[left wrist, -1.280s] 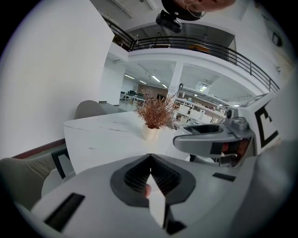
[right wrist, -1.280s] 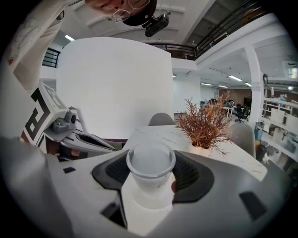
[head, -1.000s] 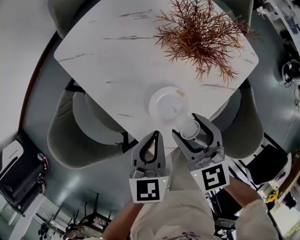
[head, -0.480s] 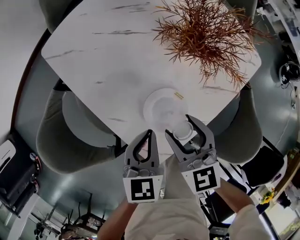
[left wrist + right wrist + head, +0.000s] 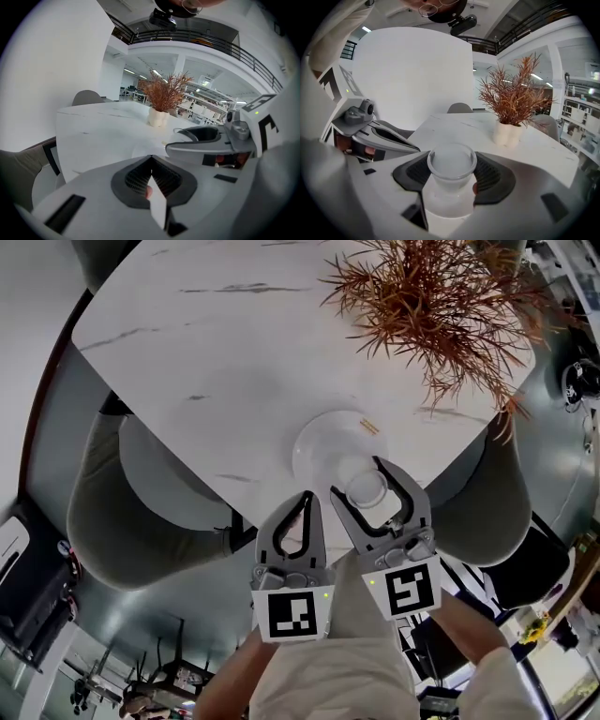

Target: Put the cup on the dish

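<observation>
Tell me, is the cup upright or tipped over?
Upright. The cup stands between the jaws of the right gripper with its open rim on top, and the head view looks down into its mouth.

Cup (image 5: 367,488) at dish (image 5: 322,444) edge; plant (image 5: 441,296) beyond

White marble table (image 5: 234,343), grey chairs (image 5: 131,521) around, dried plant (image 5: 431,296), dark floor (image 5: 159,615).

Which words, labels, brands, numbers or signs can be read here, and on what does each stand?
None can be read.
The marker cube on the left gripper and the one on the right gripper show only black-and-white square patterns, not letters.
The cup and the dish bear no print.
Far shelves in the right gripper view are too small to read.
</observation>
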`<state>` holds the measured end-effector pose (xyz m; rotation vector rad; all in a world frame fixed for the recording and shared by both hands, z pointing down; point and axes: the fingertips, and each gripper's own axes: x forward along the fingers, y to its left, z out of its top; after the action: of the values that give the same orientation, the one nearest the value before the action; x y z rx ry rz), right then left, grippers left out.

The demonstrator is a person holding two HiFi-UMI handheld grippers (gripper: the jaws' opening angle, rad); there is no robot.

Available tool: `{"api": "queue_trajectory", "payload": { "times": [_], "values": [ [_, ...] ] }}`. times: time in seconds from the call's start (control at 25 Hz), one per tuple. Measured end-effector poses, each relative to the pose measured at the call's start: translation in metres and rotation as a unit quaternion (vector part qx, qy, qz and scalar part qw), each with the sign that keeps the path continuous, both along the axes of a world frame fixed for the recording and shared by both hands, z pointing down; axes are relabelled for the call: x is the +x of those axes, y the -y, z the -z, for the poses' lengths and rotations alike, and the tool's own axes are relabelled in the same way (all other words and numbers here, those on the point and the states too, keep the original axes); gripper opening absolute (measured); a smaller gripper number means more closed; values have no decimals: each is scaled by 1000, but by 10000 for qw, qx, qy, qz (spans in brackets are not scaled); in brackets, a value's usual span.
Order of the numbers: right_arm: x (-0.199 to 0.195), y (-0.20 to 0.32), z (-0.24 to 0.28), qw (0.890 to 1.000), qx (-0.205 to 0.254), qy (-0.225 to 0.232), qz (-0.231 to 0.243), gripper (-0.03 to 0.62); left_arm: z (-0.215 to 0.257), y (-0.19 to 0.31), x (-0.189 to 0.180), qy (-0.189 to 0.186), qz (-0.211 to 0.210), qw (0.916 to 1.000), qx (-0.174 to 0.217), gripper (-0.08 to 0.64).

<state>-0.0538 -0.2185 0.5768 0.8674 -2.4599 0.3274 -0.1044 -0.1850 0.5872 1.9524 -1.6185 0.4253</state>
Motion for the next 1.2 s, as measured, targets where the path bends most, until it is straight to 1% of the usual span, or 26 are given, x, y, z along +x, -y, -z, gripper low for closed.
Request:
{"api": "queue_trajectory", "payload": {
  "times": [0.24,0.52,0.64,0.76,0.92,1.04,1.2],
  "values": [
    [-7,5,-7,10000,32,28,-10,273,-6,4,-6,-39,45,10000,-27,6],
    [-11,7,-11,10000,57,-75,24,273,-8,7,-8,-46,12,10000,-49,6],
    [-12,8,-10,10000,81,-6,-18,273,-7,8,-10,-65,47,10000,-38,6],
    [-13,9,-9,9999,81,73,-43,273,-7,7,-12,26,47,10000,-34,6],
    [-13,7,-9,9999,102,23,78,273,-6,5,-13,-25,143,9999,-35,6],
    [-14,7,-8,9999,61,110,97,275,-5,2,-12,-58,192,9998,-57,6],
    [-12,4,-8,9996,170,-9,203,275,-2,-1,-12,-118,283,9995,-76,6]
  ]
}}
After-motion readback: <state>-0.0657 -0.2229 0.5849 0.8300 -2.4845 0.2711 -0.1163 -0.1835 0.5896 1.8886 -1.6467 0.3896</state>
